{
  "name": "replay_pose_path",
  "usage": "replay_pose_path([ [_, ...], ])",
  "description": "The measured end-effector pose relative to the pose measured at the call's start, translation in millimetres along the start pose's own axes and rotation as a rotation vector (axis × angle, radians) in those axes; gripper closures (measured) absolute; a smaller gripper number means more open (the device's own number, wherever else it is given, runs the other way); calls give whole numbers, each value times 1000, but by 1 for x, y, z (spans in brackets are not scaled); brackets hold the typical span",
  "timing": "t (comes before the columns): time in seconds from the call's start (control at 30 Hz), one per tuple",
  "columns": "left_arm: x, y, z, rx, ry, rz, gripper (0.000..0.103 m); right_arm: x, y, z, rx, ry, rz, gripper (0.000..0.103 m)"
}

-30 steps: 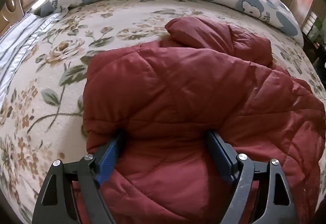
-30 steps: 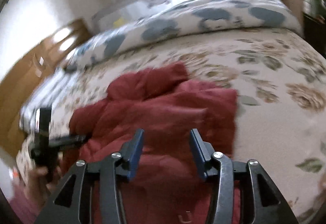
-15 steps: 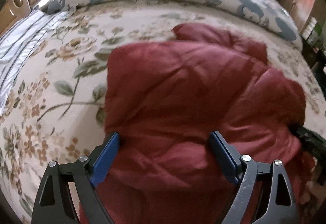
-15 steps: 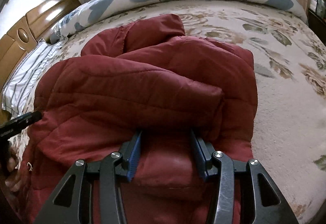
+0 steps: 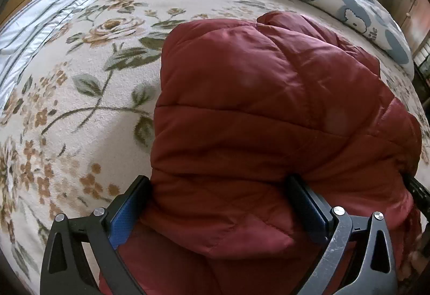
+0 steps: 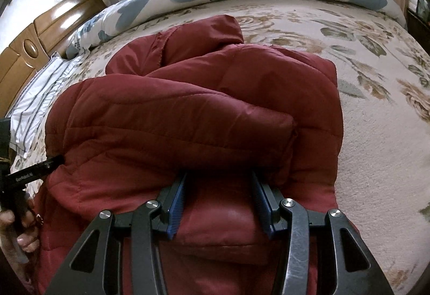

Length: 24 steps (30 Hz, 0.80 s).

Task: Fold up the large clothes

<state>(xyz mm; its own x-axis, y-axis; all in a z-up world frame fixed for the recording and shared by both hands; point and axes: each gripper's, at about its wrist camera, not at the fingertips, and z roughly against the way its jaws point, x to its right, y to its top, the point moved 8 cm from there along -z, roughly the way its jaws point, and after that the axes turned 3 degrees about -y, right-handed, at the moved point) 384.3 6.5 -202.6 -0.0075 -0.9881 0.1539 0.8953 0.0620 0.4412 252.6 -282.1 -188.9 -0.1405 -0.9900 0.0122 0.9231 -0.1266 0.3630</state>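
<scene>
Jaws: we keep left gripper (image 5: 217,203) and right gripper (image 6: 219,197) spread, wedged under red jacket (image 5: 268,107) fold, supporting padded bulk between fingers.

Red jacket (image 5: 268,112) folded on floral blanket (image 5: 80,107); left hand-held gripper (image 5: 217,201) spread around fold

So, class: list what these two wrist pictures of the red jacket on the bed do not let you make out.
- Left wrist view: the left gripper's fingertips, buried in the red jacket.
- Right wrist view: the right gripper's fingertips, under a jacket fold; whether it pinches fabric is unclear.
- Both views: the jacket's near part, behind the grippers and cut off by the bottom edge.
- Bed under the jacket: covered.
</scene>
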Motion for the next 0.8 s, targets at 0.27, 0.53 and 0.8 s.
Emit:
replay_pose_path([
  [0.27,1,1,12,-11,26,-7,2,2,0,39,26,30,-51,55],
  [0.53,-3,-12,57,43,47,-23,6,2,-22,83,38,75,-56,49],
  [0.8,-27,-48,103,66,17,19,6,11,-56,104,10,89,-96,46],
])
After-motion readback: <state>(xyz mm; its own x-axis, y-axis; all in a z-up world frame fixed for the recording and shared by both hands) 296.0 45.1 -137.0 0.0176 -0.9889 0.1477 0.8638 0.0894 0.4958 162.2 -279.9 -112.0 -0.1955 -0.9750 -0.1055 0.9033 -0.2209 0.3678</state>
